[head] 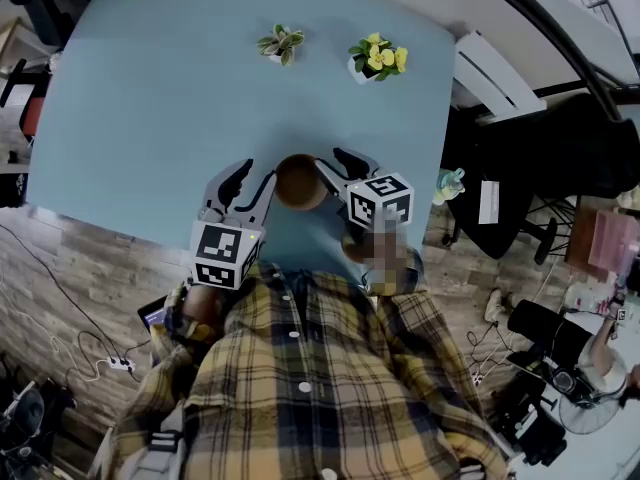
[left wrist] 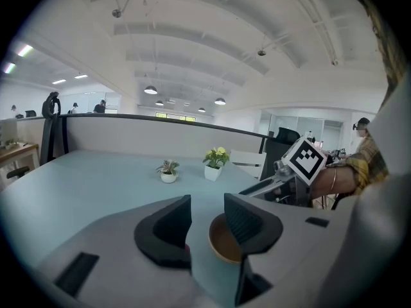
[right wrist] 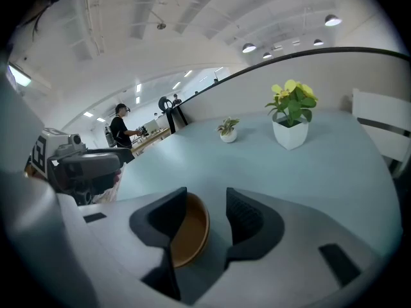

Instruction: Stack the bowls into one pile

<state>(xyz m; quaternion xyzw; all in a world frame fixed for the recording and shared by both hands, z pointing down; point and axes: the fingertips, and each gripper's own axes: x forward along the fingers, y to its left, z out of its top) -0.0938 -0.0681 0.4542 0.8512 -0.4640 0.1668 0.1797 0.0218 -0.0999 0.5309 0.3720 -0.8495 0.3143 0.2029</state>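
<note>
A brown bowl (head: pixel 298 181) sits on the light blue table (head: pixel 160 98), close to the front edge and between my two grippers. In the head view I cannot tell whether it is one bowl or a pile. My left gripper (head: pixel 258 174) stands open just left of the bowl. In the left gripper view the bowl (left wrist: pixel 221 244) shows partly behind the right jaw of that gripper (left wrist: pixel 207 220). My right gripper (head: pixel 328 160) is open at the bowl's right side. In the right gripper view the bowl's (right wrist: pixel 191 233) rim lies in the gap of that gripper (right wrist: pixel 205 215), and no pad presses on it.
Two small potted plants stand at the table's far side, a green one (head: pixel 281 43) and a yellow-flowered one (head: pixel 378 58). An office chair (head: pixel 520 198) and cables on the floor (head: pixel 90 363) lie beyond the table's edges. The table's front edge runs just under both grippers.
</note>
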